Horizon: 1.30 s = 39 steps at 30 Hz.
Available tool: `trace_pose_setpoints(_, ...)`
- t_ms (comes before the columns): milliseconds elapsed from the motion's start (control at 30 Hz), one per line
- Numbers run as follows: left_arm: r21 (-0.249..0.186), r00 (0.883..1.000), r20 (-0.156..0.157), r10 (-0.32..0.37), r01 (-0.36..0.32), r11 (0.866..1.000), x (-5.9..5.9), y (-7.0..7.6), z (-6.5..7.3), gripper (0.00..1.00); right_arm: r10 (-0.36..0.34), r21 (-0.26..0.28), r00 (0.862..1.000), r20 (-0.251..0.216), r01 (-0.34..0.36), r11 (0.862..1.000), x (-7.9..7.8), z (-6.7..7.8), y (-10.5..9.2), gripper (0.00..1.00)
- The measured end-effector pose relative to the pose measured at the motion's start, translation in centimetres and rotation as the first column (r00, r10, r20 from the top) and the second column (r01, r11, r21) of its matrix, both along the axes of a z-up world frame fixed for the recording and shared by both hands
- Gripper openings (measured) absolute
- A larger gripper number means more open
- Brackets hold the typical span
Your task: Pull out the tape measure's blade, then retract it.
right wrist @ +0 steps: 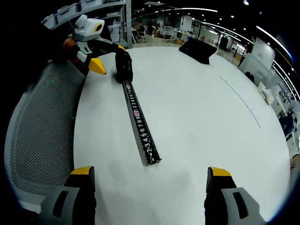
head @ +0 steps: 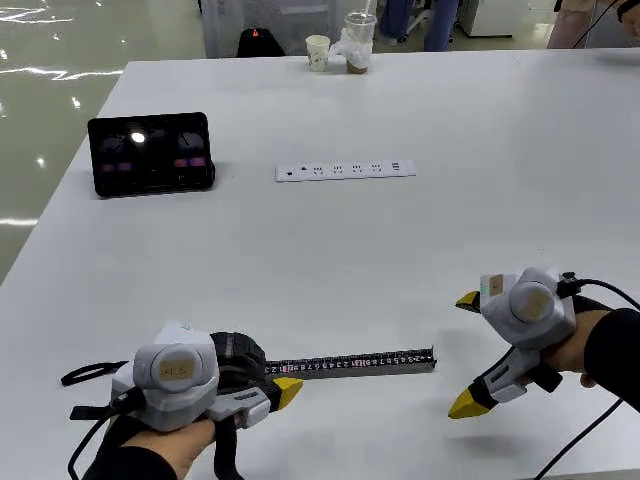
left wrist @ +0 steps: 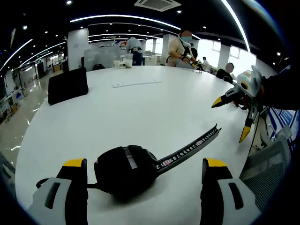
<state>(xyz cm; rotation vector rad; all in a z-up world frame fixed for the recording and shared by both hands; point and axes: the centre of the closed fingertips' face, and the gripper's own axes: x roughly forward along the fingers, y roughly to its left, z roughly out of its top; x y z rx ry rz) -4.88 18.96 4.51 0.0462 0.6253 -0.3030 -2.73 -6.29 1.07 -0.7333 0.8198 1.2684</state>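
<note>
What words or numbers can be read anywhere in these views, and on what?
"2 3 4 5 6 7 8 9": printed on the tape measure's blade, near its free end, in the right gripper view; digits farther along are blurred.
Power strip: markings too small to read.
Tablet: screen content blurred, nothing legible.

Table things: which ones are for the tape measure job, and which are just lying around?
For the job: tape measure, its pulled-out blade, left gripper, right gripper.

Just lying about: tablet, power strip, paper cup, plastic cup.
</note>
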Motion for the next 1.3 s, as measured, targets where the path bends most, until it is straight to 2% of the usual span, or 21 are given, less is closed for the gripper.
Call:
trace_pose_setpoints(133,0.028,0.997,0.056,0.054,-0.055,0.998,0.9,0.7,0.4,0.99,0.024,-0.022,1.0,0.0,-0.024,0.999,0.6,-0.2,0.3,0.95)
trace_pose_setpoints(200,-0.009,0.994,0.059,0.087,-0.087,0.996,1.1,0.6,0.5,0.99,0.03,-0.032,1.0,-0.005,-0.03,0.999,0.9,-0.3,0.6,0.94)
trace_pose_setpoints(267,-0.021,0.993,0.068,0.097,-0.096,0.995,1.2,0.4,0.3,0.99,0.037,-0.04,0.999,-0.009,-0.037,0.999,1.0,-0.4,0.9,0.92)
trace_pose_setpoints(367,-0.024,0.991,0.07,0.117,-0.116,0.993,1.2,0.5,-0.2,0.99,0.057,-0.044,0.998,-0.012,-0.057,0.997,1.2,-0.6,1.0,0.82)
trace_pose_setpoints(500,-0.054,0.975,0.119,0.19,-0.184,0.981,1.5,1.5,-0.2,0.99,0.107,-0.078,0.994,-0.017,-0.108,0.991,0.8,-1.4,1.1,0.7)
trace_pose_setpoints(600,-0.091,0.964,0.146,0.221,-0.209,0.974,1.6,2.0,-0.2,0.99,0.122,-0.092,0.992,-0.044,-0.126,0.988,0.4,-1.9,0.9,0.63)
trace_pose_setpoints(633,-0.087,0.962,0.156,0.223,-0.212,0.973,1.6,2.1,-0.2,0.99,0.126,-0.094,0.991,-0.05,-0.13,0.987,0.3,-1.9,0.8,0.61)
trace_pose_setpoints(700,-0.075,0.962,0.157,0.223,-0.214,0.974,1.5,2.1,-0.6,0.99,0.125,-0.099,0.99,-0.061,-0.13,0.987,0.3,-2.1,0.8,0.58)
trace_pose_setpoints(833,-0.082,0.96,0.169,0.226,-0.214,0.973,1.6,1.8,-0.6,0.99,0.138,-0.092,0.987,-0.077,-0.145,0.985,0.0,-2.1,1.0,0.52)
trace_pose_setpoints(867,-0.085,0.951,0.172,0.257,-0.245,0.966,1.5,2.2,-0.5,0.99,0.142,-0.097,0.986,-0.081,-0.15,0.984,-0.1,-2.2,1.1,0.5)
trace_pose_setpoints(967,-0.067,0.943,0.18,0.281,-0.274,0.959,1.6,3.1,-0.6,0.99,0.157,-0.092,0.984,-0.08,-0.164,0.982,-0.1,-2.2,1.4,0.47)
trace_pose_setpoints(1033,-0.073,0.937,0.182,0.298,-0.29,0.954,1.6,3.4,-0.5,0.99,0.163,-0.088,0.983,-0.082,-0.17,0.981,-0.2,-2.2,1.6,0.42)
trace_pose_setpoints(1067,-0.086,0.936,0.178,0.303,-0.292,0.953,1.6,3.4,-0.6,0.99,0.163,-0.089,0.983,-0.081,-0.17,0.981,-0.2,-2.3,1.6,0.41)
trace_pose_setpoints(1167,-0.078,0.943,0.17,0.285,-0.276,0.958,1.6,2.9,-1.0,0.99,0.168,-0.096,0.982,-0.083,-0.175,0.98,-0.3,-2.4,1.5,0.36)
trace_pose_setpoints(1300,-0.075,0.948,0.184,0.26,-0.25,0.965,1.9,2.2,-0.9,0.99,0.18,-0.102,0.981,-0.071,-0.186,0.977,-0.3,-2.4,1.5,0.26)
